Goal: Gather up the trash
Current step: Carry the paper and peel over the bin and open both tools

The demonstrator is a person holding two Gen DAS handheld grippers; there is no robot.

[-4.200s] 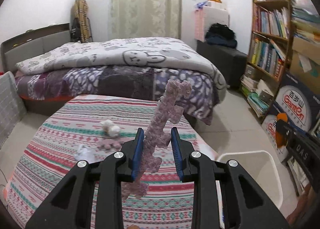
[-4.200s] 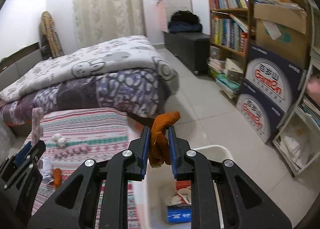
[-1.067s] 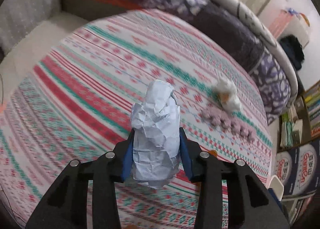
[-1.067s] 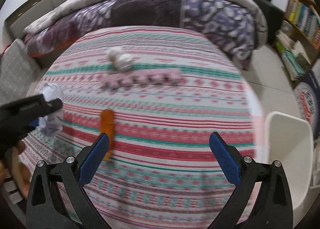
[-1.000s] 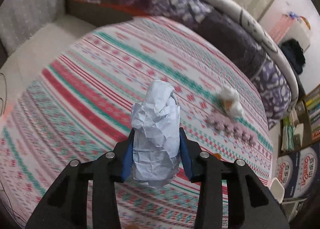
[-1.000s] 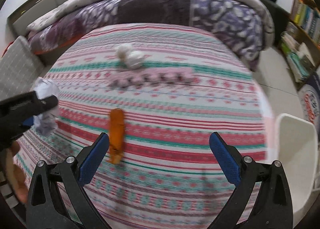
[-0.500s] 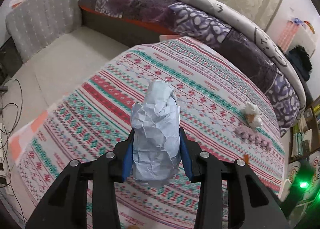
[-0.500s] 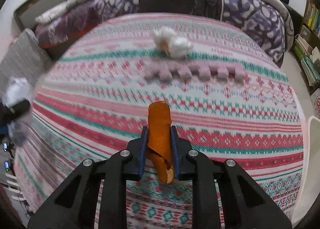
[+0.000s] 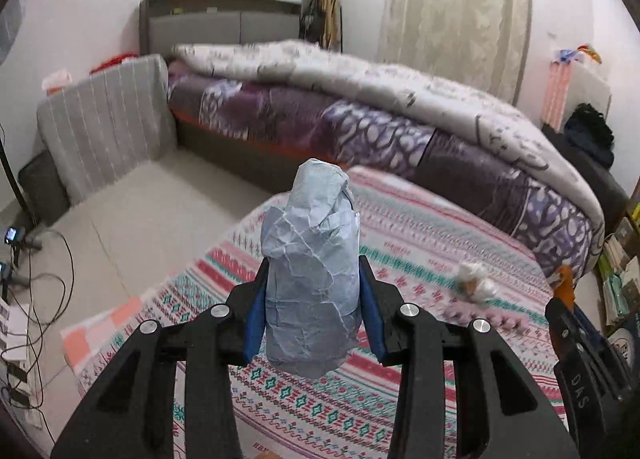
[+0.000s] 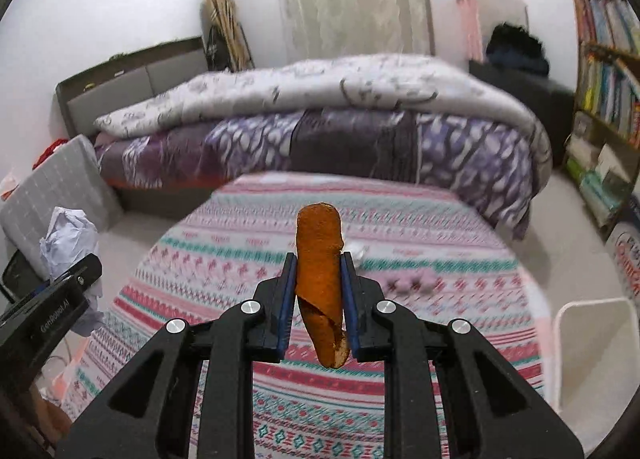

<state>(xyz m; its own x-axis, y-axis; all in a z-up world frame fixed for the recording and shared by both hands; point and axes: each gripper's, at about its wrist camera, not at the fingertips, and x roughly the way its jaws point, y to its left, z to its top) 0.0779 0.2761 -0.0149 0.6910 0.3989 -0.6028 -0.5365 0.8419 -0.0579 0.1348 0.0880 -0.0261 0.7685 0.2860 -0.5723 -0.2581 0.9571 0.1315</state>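
Between blue pads, crumpled pale paper [image 9: 311,279], curled orange peel [image 10: 320,287]

Two grippers show, the left [image 9: 312,311] and the right [image 10: 318,299]. Loose trash comes to four pieces: one paper wad [image 9: 310,279], one orange peel [image 10: 320,283], one white tissue clump [image 9: 476,285] and what looks like one pink foam strip [image 10: 404,281], blurred. There is one white bin [image 10: 592,343] and one bed [image 10: 320,131].

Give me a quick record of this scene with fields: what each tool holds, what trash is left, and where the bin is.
left tool: shut on crumpled paper
right tool: shut on orange peel
left on table: white tissue wad, pink foam strip
table cover: striped patterned cloth
bin: white bin, on floor at the table's right edge
behind: bed
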